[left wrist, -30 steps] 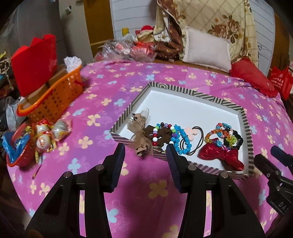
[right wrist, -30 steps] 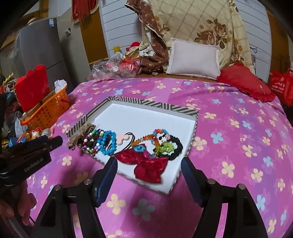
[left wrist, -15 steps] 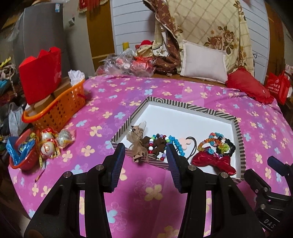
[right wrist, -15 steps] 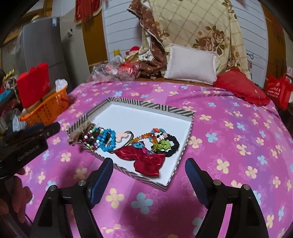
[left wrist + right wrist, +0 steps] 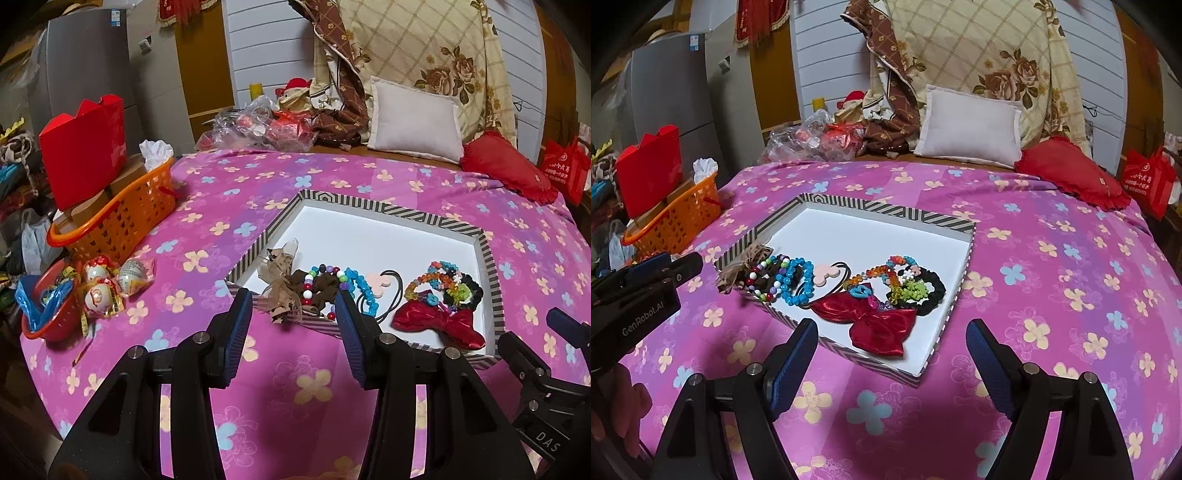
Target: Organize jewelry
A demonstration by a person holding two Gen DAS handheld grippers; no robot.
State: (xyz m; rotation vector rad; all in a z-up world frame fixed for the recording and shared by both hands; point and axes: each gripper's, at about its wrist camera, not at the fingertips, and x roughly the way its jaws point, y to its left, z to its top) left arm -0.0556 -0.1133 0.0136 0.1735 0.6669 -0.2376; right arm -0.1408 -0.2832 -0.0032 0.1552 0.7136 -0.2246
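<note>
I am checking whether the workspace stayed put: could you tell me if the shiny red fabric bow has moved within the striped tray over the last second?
No. The shiny red fabric bow lies at the striped tray's near edge, beside the black scrunchie, as before.

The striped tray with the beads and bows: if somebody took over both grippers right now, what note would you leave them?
Left gripper: open, empty, hanging over the pink cloth just short of the striped tray.
Right gripper: jaws opening, nothing between them, near the tray's front corner.
Things: all crowded along the tray's near edge. A tan lace bow hangs over the rim, then a blue bead bracelet, a red bow and a black scrunchie. The far half of the tray is bare.
Done: the pieces are in the tray.
Left: probably spreading them apart; none is gripped yet.
</note>
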